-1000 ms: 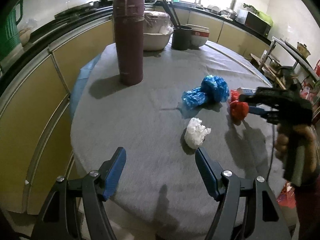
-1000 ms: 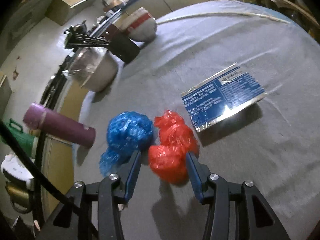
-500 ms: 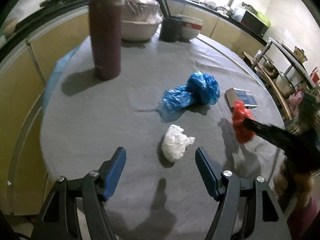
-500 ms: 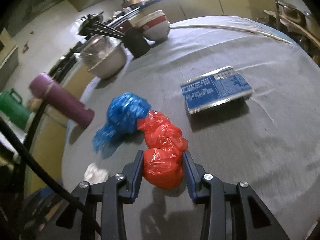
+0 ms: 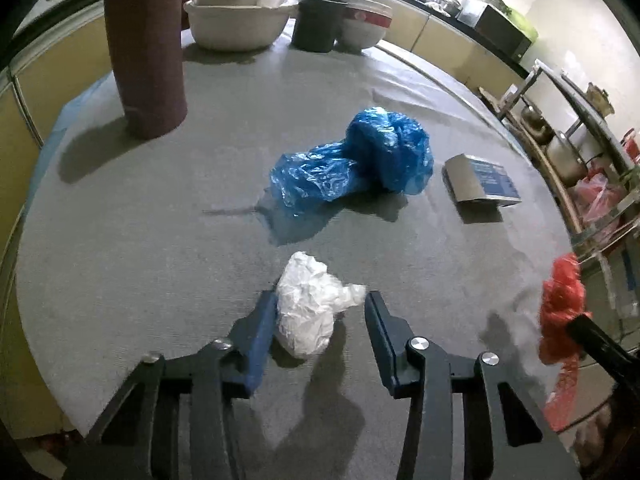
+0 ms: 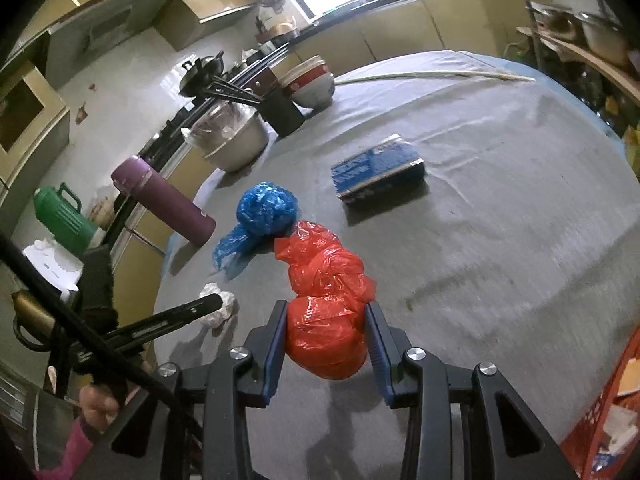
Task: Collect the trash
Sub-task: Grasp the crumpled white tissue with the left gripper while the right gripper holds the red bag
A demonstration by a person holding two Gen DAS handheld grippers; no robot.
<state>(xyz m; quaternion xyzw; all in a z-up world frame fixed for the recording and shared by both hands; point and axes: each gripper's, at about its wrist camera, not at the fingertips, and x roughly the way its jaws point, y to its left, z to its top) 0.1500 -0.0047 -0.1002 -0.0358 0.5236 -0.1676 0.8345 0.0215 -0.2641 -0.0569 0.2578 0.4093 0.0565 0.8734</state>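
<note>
A crumpled white wad [image 5: 310, 312] lies on the grey round table [image 5: 140, 240]. My left gripper [image 5: 320, 316] is open with its jaws on either side of the wad; the left finger touches it. My right gripper [image 6: 326, 330] is shut on a red plastic bag [image 6: 324, 300] and holds it above the table; the bag also shows at the right edge of the left wrist view [image 5: 560, 312]. A crumpled blue plastic bag [image 5: 360, 160] lies at mid-table, also in the right wrist view [image 6: 264, 210]. The white wad shows there too [image 6: 218, 308].
A blue booklet [image 5: 482, 178] lies right of the blue bag. A maroon flask [image 5: 146, 40] stands at the far left. A basin [image 5: 238, 20], a dark cup [image 5: 318, 22] and bowls [image 5: 366, 26] stand at the back. Shelves with pots [image 5: 568, 152] are on the right.
My left gripper has moved forward and its jaws have narrowed around the white wad. My right gripper has closed on the red bag, lifted it and drawn it back toward the table's near edge.
</note>
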